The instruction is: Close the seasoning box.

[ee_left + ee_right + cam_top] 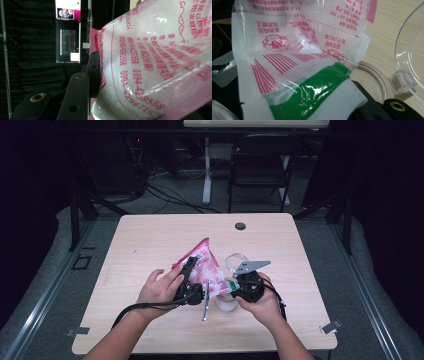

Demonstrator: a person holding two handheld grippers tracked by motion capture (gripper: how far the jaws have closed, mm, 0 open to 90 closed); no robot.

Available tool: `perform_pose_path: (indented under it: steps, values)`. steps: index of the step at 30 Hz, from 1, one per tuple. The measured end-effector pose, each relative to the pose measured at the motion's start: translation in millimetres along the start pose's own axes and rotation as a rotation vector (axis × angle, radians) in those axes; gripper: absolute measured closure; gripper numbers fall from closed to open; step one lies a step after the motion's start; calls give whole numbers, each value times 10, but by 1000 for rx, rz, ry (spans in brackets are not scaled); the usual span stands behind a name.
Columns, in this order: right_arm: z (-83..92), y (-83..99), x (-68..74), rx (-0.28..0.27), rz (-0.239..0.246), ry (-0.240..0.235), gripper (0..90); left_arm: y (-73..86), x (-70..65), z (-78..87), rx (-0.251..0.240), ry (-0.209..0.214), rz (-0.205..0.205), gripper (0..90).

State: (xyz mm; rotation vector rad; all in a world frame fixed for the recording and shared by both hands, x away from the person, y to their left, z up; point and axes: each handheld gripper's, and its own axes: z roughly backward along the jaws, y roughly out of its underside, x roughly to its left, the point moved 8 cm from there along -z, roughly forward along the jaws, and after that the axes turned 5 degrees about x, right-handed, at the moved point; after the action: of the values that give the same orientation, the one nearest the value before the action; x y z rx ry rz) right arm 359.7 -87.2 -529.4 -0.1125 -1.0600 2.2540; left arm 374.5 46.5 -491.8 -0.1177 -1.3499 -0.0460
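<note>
A pink and white plastic bag [204, 266] of white powder is held tilted above the table between my two grippers. My left gripper [189, 281] is shut on the bag's full body [150, 62], with one black finger [93, 72] pressed against its side. The far finger is hidden behind the bag. My right gripper [234, 287] is shut on the bag's lower corner, where a green strip [312, 92] runs across the plastic. A beige jar [225, 304] stands just below that corner. Its rim [375, 75] and its clear hinged lid [412, 50] stand open.
The wooden table [150, 240] has a round dark grommet [240, 226] near its far edge. A dark chair [260, 165] and a white table leg [206, 170] stand beyond it. A lit monitor [68, 32] hangs in the dark background.
</note>
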Motion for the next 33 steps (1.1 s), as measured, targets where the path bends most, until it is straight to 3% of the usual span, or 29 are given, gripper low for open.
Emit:
perform_pose_path:
  steps: [33]
  values:
    - [-5,1,-7,-2,-3,4,900,-31,21,22,-12,-7,-2,667]
